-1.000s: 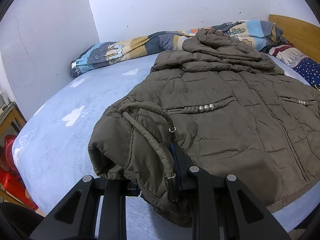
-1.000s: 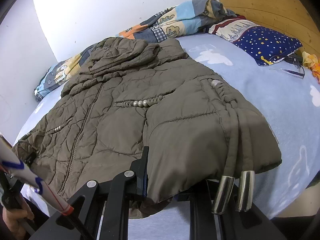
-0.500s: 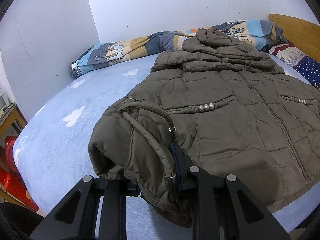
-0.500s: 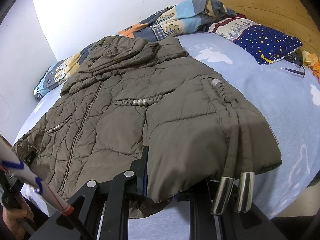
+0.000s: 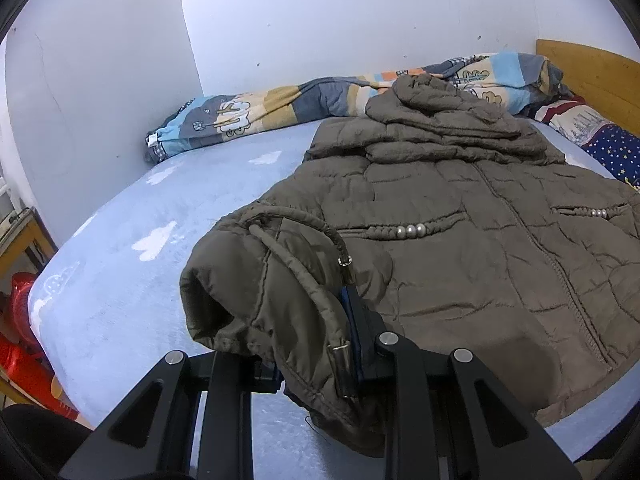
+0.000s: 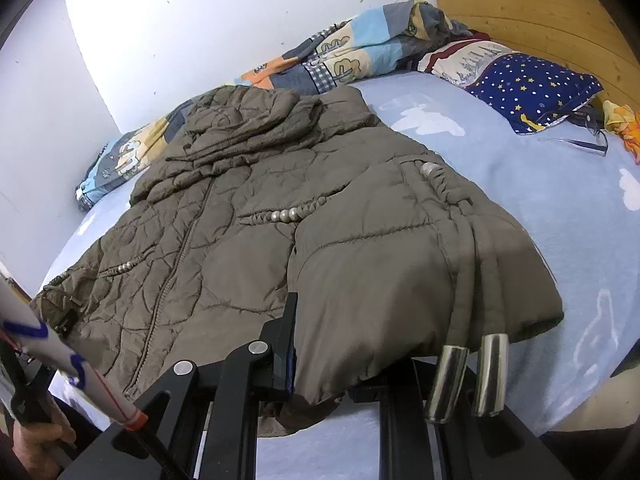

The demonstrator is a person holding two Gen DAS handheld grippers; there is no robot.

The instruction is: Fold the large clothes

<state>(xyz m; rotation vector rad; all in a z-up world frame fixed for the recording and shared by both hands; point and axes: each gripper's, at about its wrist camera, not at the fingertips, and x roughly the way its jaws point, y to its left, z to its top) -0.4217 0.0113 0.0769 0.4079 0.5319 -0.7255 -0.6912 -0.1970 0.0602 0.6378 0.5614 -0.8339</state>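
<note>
A: Starting at the left, what is there?

B: A red plastic item (image 5: pixel 24 332) stands beside the bed (image 5: pixel 120 280), low at the left edge. The bed has a pale blue sheet with white clouds. A patchwork quilt (image 5: pixel 280 110) is bunched along the white wall.

A: And the task's thing?

B: The olive quilted jacket (image 5: pixel 460 248) lies front up across the middle of the bed, hood towards the quilt, zip closed, pearl beads on both pockets.

A: What is the left gripper (image 5: pixel 316 364) doing?

B: Its fingers are clenched on the jacket's left sleeve cuff, which is folded over onto the jacket's front. A drawstring with a metal tip (image 5: pixel 342 368) hangs over the cuff.

A: The right gripper (image 6: pixel 332 368)?

B: Its fingers are closed on the other sleeve's end, also folded onto the front. Two metal-tipped cords (image 6: pixel 468 372) dangle over the right finger.

A: Further right?

B: A starry blue pillow (image 6: pixel 532 84) rests against the wooden headboard (image 6: pixel 540 12), with glasses (image 6: pixel 588 142) on the sheet just beside it.
</note>
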